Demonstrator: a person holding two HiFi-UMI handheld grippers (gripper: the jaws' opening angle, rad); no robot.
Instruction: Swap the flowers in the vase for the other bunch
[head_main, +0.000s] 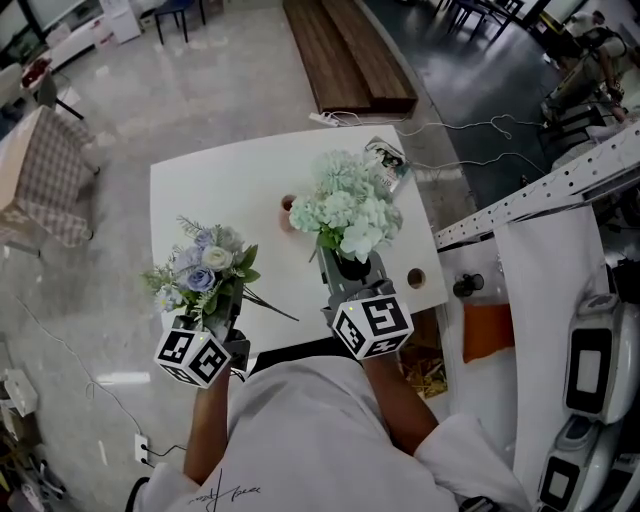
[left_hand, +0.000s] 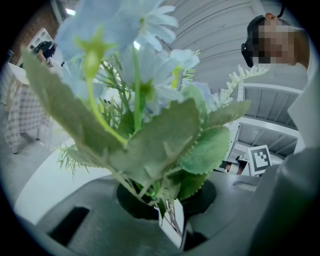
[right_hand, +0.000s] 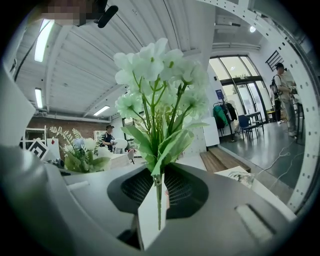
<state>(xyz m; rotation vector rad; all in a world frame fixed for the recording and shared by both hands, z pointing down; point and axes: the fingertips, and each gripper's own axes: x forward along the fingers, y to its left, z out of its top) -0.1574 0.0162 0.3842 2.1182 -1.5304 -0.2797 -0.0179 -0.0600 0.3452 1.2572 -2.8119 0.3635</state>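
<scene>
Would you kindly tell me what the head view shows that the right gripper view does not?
Only the head view shows the right gripper's marker cube and the forearm behind it. Only the right gripper view shows its jaws closed on the pale green bunch's stems, plus the ceiling lights. Both show that bunch and the blue bunch in the left gripper.

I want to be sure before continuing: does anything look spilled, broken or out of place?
Nothing stands out. The left gripper grips the blue bunch by its stems, the right gripper the pale green bunch, both upright. Nothing lies spilled on the white table.
</scene>
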